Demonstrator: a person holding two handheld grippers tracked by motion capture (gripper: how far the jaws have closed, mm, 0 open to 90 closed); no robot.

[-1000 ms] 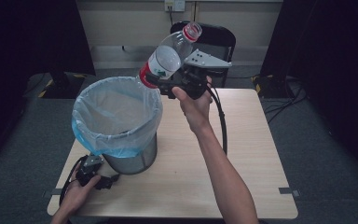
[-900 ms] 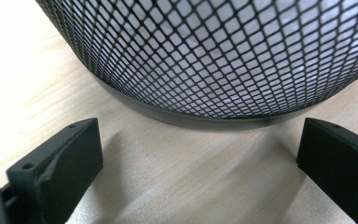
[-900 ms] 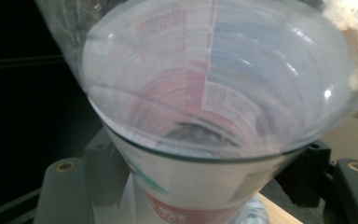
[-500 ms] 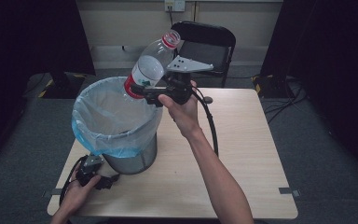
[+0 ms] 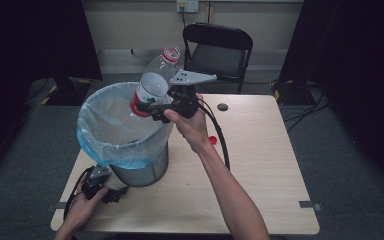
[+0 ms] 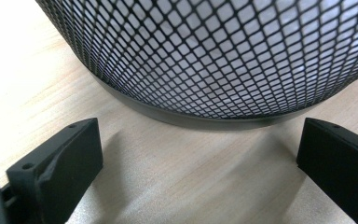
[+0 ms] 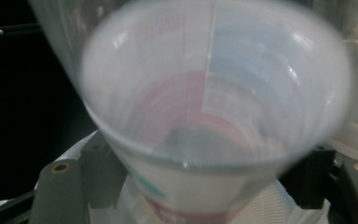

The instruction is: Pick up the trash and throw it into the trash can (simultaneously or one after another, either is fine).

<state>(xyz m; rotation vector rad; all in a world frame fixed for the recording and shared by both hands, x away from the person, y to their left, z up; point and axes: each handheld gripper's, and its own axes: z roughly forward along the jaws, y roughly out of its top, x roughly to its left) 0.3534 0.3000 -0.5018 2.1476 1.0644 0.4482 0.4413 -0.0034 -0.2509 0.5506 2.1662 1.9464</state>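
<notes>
Holding a clear plastic bottle [image 5: 152,85] tilted over the lined bin's [image 5: 92,131] 2 o'clock rim.
The right gripper [image 5: 147,107] pinches the bottle, though its jaws have just been easing apart; let go here, it could strike the rim and bounce onto the surface [image 5: 260,165] (open room toward 4 o'clock). The left gripper [image 6: 196,158] rests spread, empty, at the bin's 6 o'clock base.

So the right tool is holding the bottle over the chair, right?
Not quite. In the high view the right tool holds the bottle over the bin, not over a chair. Its jaws have just been opening with the bottle between them.
</notes>
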